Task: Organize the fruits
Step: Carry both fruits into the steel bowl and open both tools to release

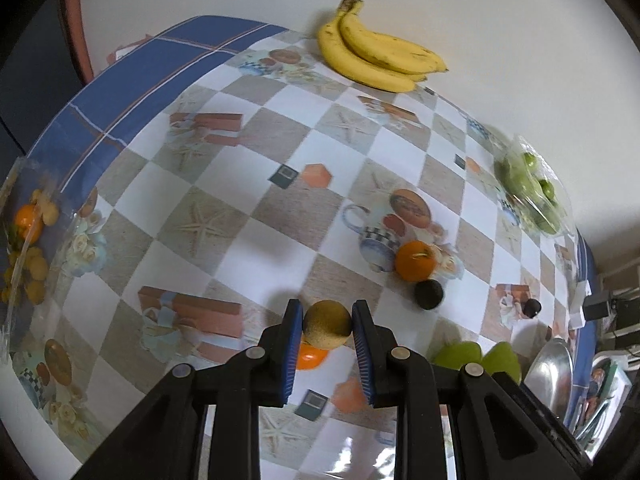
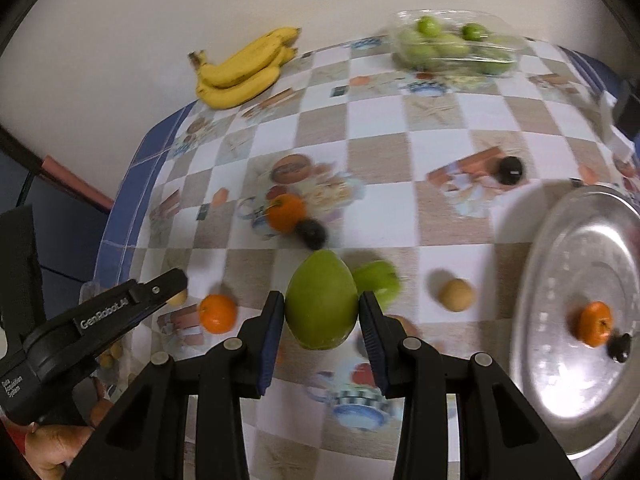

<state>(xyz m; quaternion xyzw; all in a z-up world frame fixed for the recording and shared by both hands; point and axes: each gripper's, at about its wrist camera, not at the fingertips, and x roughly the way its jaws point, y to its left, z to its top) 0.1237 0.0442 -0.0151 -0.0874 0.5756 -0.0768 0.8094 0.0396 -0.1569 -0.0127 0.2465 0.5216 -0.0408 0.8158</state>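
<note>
My left gripper (image 1: 327,322) is shut on a round tan fruit (image 1: 327,325), held above an orange (image 1: 310,357) on the checkered tablecloth. My right gripper (image 2: 322,307) is shut on a large green mango (image 2: 321,300), held above the table. A second green mango (image 2: 380,282) lies just behind it. Another tan fruit (image 2: 456,295) lies to the right, near a metal tray (image 2: 560,360) holding an orange (image 2: 596,324) and a dark fruit (image 2: 619,347). An orange (image 2: 218,314) lies to the left, beside the left gripper (image 2: 176,292).
Bananas (image 1: 376,50) lie at the far edge by the wall. A clear box of green fruits (image 2: 452,46) stands at the back. An orange (image 1: 415,261) and a dark fruit (image 1: 429,295) lie mid-table; another dark fruit (image 2: 510,170) lies right. A bag of fruit (image 1: 28,240) sits far left.
</note>
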